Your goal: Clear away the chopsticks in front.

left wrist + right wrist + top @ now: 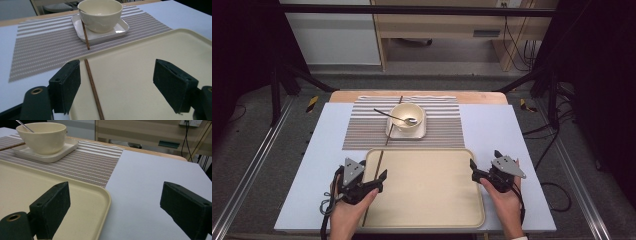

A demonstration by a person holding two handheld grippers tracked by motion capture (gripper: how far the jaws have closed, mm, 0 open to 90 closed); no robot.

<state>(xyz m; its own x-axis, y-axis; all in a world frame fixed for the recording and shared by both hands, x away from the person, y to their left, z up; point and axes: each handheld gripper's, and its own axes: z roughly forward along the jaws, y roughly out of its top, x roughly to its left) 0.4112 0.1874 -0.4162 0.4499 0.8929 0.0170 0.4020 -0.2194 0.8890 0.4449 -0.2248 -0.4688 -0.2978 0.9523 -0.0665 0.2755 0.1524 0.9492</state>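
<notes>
The table [492,125] holds a bowl [407,116] at upper centre and a tray [432,190] below. My left gripper [379,181] and right gripper [475,170] gape empty at its sides; jostling it could roll the chopstick [93,88].

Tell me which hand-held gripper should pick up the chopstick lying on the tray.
Left. The left hand-held gripper is open right beside the chopstick on the tray; the right hand-held gripper sits at the opposite edge.

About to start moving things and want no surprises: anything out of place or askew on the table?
The two chopsticks are split up: one chopstick lies on the tray near its left edge, the other chopstick lies on the striped placemat, leaning against the square plate. Nothing looks spilled or broken.
</notes>
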